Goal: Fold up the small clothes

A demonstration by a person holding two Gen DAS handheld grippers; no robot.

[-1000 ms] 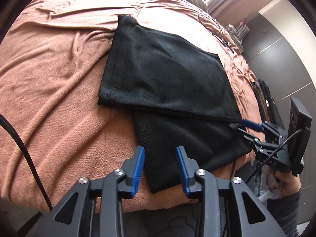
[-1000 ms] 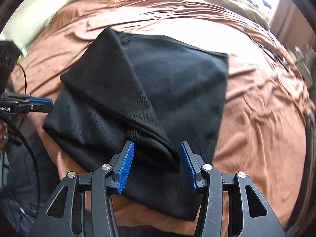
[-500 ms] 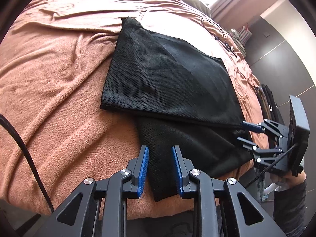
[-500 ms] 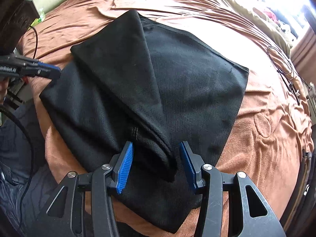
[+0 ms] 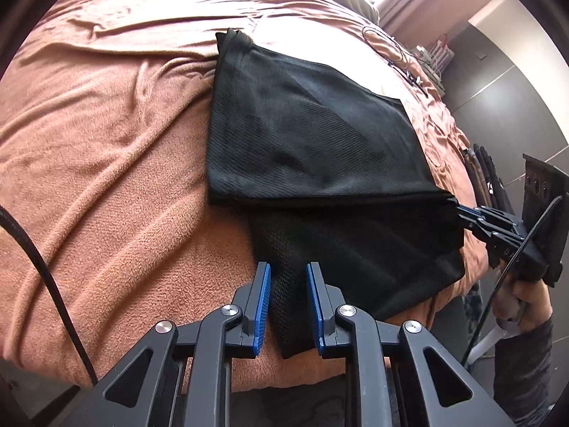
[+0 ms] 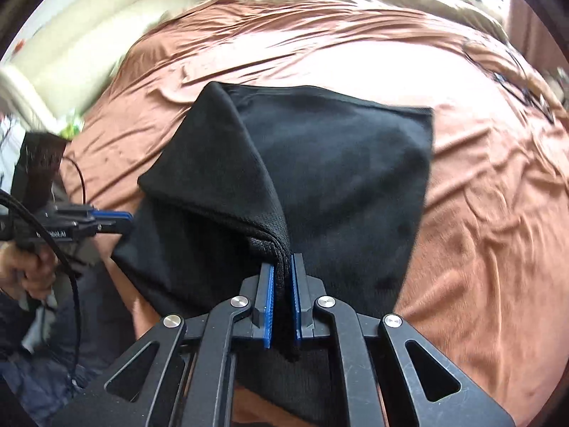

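Note:
A black mesh garment [image 5: 313, 142] lies partly folded on a brown blanket [image 5: 106, 142]; it also shows in the right wrist view [image 6: 338, 163]. My right gripper [image 6: 282, 274] is shut on the corner of the folded top layer and lifts it slightly; it shows at the right of the left wrist view [image 5: 469, 211]. My left gripper [image 5: 287, 284] is partly closed, its blue pads [image 5: 263, 302] on either side of the lower layer's near corner, with a gap left to the cloth. It shows at the left of the right wrist view [image 6: 121, 219].
The blanket covers a bed with a cream wall [image 6: 71, 46] on the left. A thin cable [image 5: 394, 46] lies on the blanket at the far right. Dark cabinet panels [image 5: 498, 99] stand beyond the bed's right edge. A black cable [image 5: 35, 267] hangs at my left.
My right gripper has shut on the folded layer's corner, open before. My left gripper has narrowed and moved forward around the lower layer's corner.

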